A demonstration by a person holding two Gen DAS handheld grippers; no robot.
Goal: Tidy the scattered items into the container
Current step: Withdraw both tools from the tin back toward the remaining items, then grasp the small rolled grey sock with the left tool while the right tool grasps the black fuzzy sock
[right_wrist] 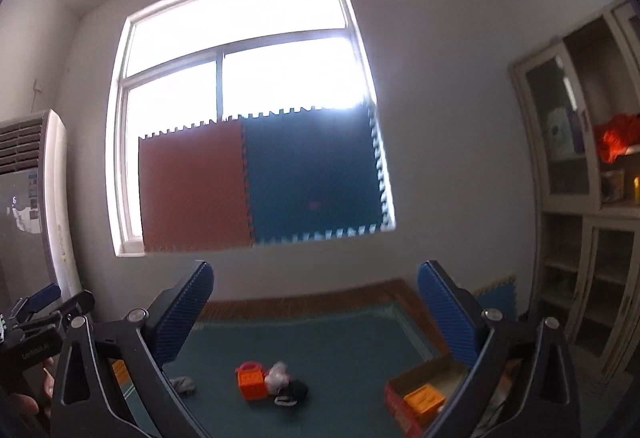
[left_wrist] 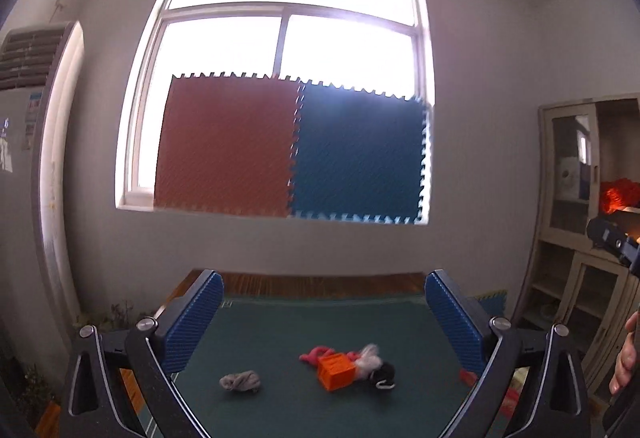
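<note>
Hovering level above the green tabletop (left_wrist: 320, 318), both claws stand spread as wide as they go with nothing between their blue pads: the left claw (left_wrist: 323, 312) frames the loose pile, the right claw (right_wrist: 316, 302) looks over the same pile and the container.

Nearest the right claw, at the right edge of the tabletop, sits the cardboard box (right_wrist: 404, 394), an open tray that already holds one orange block (right_wrist: 424, 400). Its long axis runs from near to far-right, open side up. Left of it, near the middle, lies a cluster: a second orange block (left_wrist: 335, 371) tipped on a corner, touching a pink cord (left_wrist: 316, 353) behind it, a white tuft (left_wrist: 370, 358) and a black bundle (left_wrist: 385, 374) on its right. A grey cloth (left_wrist: 240, 382) lies apart to the left, crumpled, its long axis roughly left to right. Beyond are the wooden border of the tabletop, the wall and the window (left_wrist: 296, 38) with its red and blue foam mats.

Judging from this, the risk is the tangle: a grab at the block could drag the cord or tuft along and spill them short of the box. Soft pieces may also slip from wide pads, and strong backlight dims the pile, so aim could be off
</note>
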